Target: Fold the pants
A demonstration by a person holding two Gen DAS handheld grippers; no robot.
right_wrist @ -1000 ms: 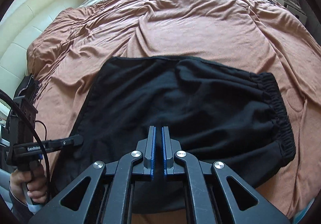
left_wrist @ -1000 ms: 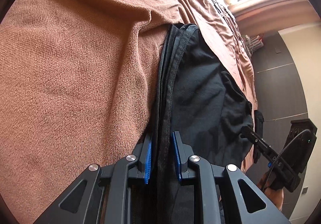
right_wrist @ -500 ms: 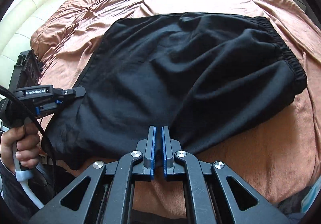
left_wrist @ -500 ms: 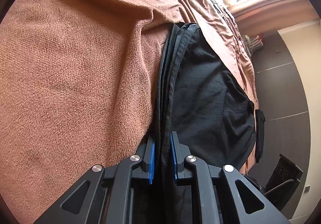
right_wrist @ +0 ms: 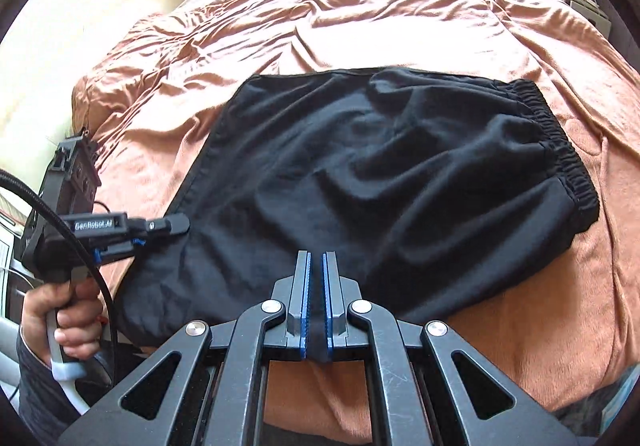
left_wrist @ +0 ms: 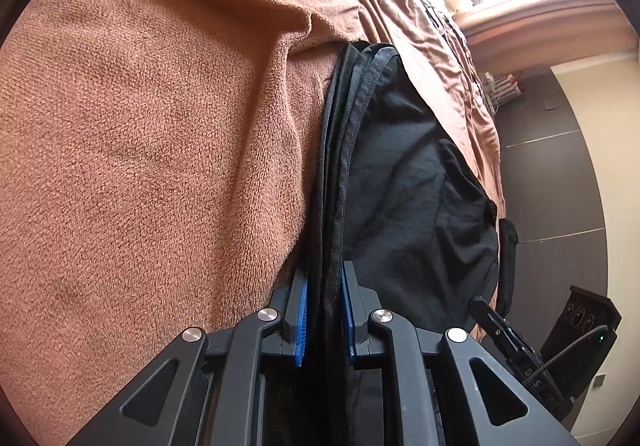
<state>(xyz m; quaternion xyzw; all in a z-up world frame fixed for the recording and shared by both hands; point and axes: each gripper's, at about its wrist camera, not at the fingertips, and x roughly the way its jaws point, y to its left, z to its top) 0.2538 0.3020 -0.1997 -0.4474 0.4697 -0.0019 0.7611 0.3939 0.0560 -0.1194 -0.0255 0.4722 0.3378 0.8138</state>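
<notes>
Right tongs (right_wrist: 316,266) drawn back, pinching crumpled matte black pants (right_wrist: 380,182), elastic waistband

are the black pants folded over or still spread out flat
Folded. The black pants lie as a short doubled block on the brown blanket, and several stacked edges run along the fold.

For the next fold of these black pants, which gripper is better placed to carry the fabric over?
Left. The left gripper already clamps the pants edge; the right gripper is shut, holding nothing.

1 pants (right_wrist: 380,182), 2 grippers (right_wrist: 316,286) (left_wrist: 324,310)
</notes>
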